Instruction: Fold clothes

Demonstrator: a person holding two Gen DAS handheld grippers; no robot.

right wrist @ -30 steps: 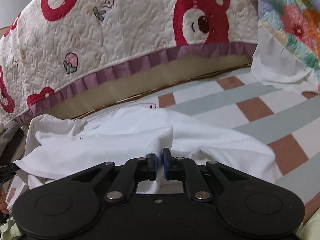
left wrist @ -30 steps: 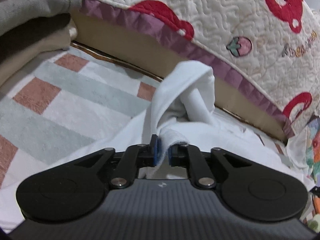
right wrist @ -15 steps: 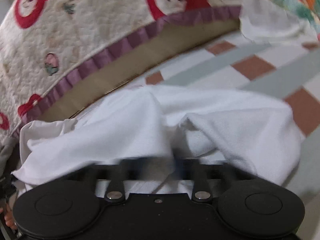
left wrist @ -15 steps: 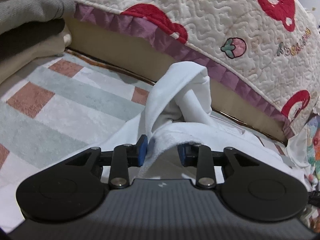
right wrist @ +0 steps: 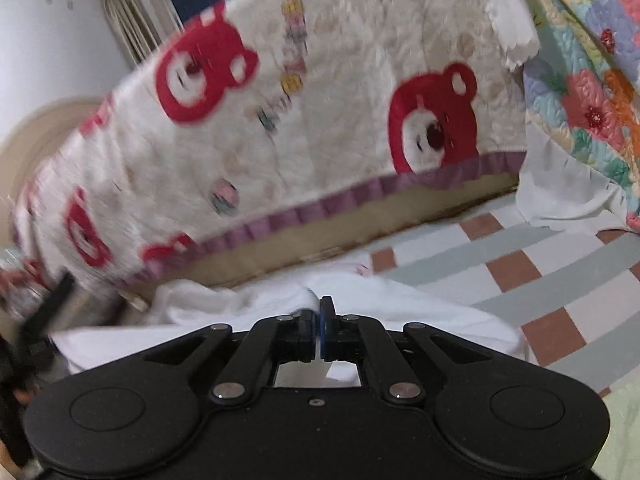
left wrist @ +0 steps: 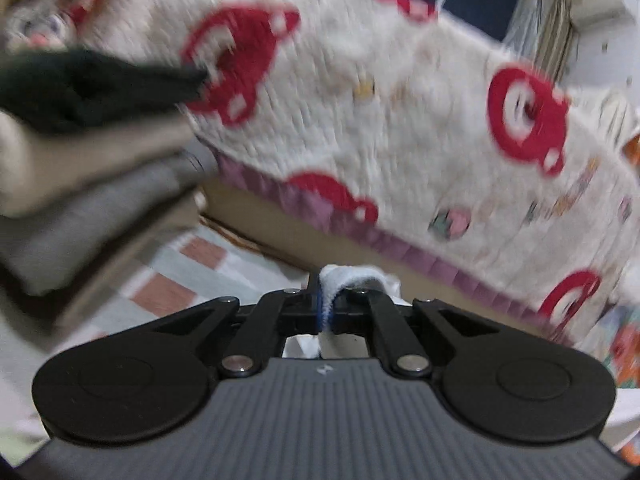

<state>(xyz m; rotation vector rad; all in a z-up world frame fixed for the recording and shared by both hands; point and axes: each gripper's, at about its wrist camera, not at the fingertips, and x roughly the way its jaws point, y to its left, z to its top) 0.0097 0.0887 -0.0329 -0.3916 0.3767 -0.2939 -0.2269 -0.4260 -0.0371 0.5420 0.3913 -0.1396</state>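
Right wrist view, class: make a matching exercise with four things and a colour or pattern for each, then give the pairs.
Things:
1. quilted bear blanket
2. blanket's frilled edge
3. crumpled cotton garment
4. checked bed sheet

Descriptions:
A. plain white
B. purple
C. cream with red bears
D. grey, white and brown blocks

Pairs: 1-C, 2-B, 3-A, 4-D

A fold of white cloth (left wrist: 352, 280) is pinched between the closed jaws of the left gripper (left wrist: 326, 308) at centre. A stack of folded clothes (left wrist: 92, 160) is seen at nine o'clock, a bear-print quilt (left wrist: 380, 120) at twelve, checked bedding (left wrist: 192, 272) underneath.
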